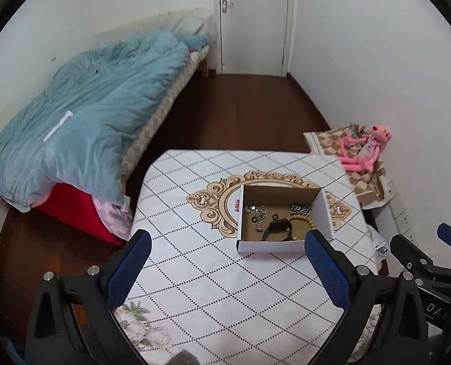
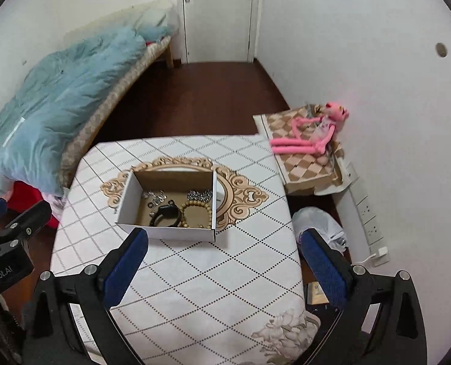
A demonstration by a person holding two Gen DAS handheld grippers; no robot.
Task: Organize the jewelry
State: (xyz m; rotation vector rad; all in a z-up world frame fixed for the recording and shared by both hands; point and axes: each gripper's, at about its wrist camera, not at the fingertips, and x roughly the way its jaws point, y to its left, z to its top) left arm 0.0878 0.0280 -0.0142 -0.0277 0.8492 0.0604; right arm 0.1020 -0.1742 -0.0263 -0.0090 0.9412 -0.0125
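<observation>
- Jewelry, including the bead bracelet (image 2: 196, 214) and chains (image 2: 199, 195), lies inside the box (image 2: 167, 233); table (image 2: 195, 273) otherwise bare, so sorting looks finished.
- Left gripper (image 1: 225, 264) and right gripper (image 2: 222, 261) both spread wide, holding nothing.

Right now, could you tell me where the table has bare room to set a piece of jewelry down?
The tablecloth is bare between the box and the near edge, and also left of the box. Inside the box it is crowded: the bead bracelet, black band and silver pieces fill the floor.
</observation>
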